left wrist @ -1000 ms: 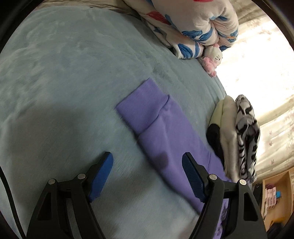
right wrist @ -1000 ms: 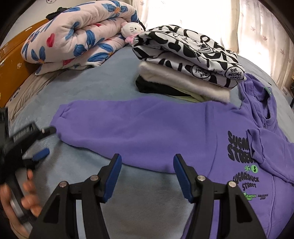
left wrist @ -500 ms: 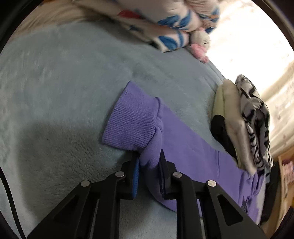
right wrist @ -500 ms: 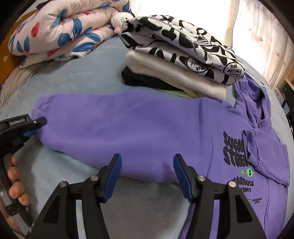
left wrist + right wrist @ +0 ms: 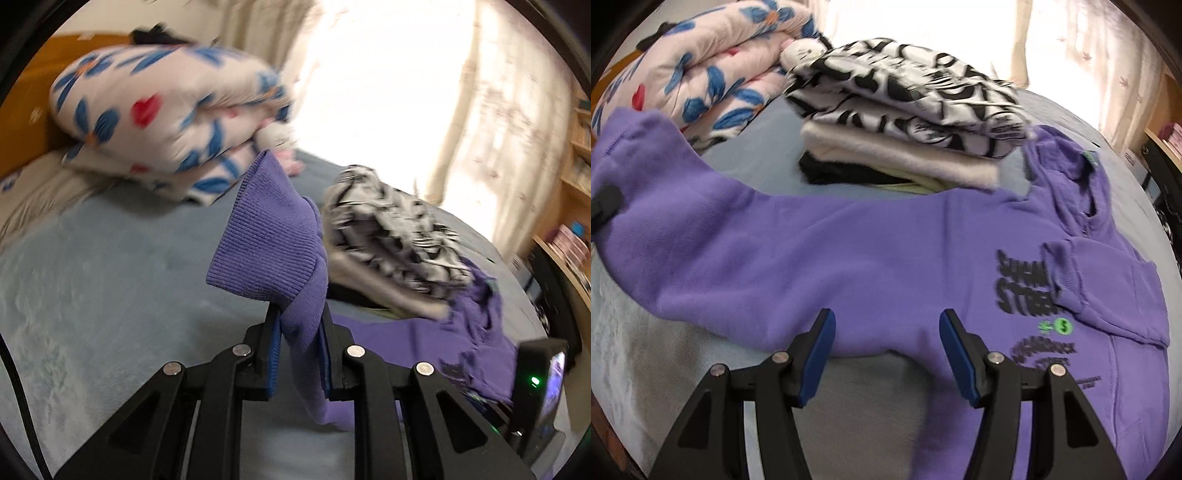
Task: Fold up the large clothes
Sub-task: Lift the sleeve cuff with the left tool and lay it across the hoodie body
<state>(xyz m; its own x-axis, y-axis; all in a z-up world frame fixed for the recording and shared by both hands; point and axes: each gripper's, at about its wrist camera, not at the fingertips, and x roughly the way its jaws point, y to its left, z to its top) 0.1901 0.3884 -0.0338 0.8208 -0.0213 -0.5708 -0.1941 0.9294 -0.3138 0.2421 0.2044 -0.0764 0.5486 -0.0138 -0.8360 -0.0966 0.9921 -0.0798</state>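
A purple hoodie (image 5: 849, 251) with black and green print lies spread on the blue-grey bed (image 5: 849, 406). Its long sleeve (image 5: 665, 206) runs off to the left and rises at its end. My left gripper (image 5: 299, 332) is shut on that sleeve just behind the ribbed cuff (image 5: 269, 243), which stands up above the bed in the left wrist view. My right gripper (image 5: 886, 332) hangs open just over the sleeve's near edge by the armpit, with nothing between its fingers. The other sleeve (image 5: 1108, 288) lies folded across the chest.
A stack of folded clothes (image 5: 905, 122), black-and-white on top, sits beyond the hoodie. A rolled floral quilt (image 5: 701, 74) and a small plush toy (image 5: 803, 50) lie at the bed's far left. Curtains (image 5: 498, 110) and wooden shelves (image 5: 576, 155) stand at the right.
My left gripper closed on the purple sleeve behind its cuff, then lifted it off the bed while rolling. My right gripper stayed open and shifted slightly over the sleeve.
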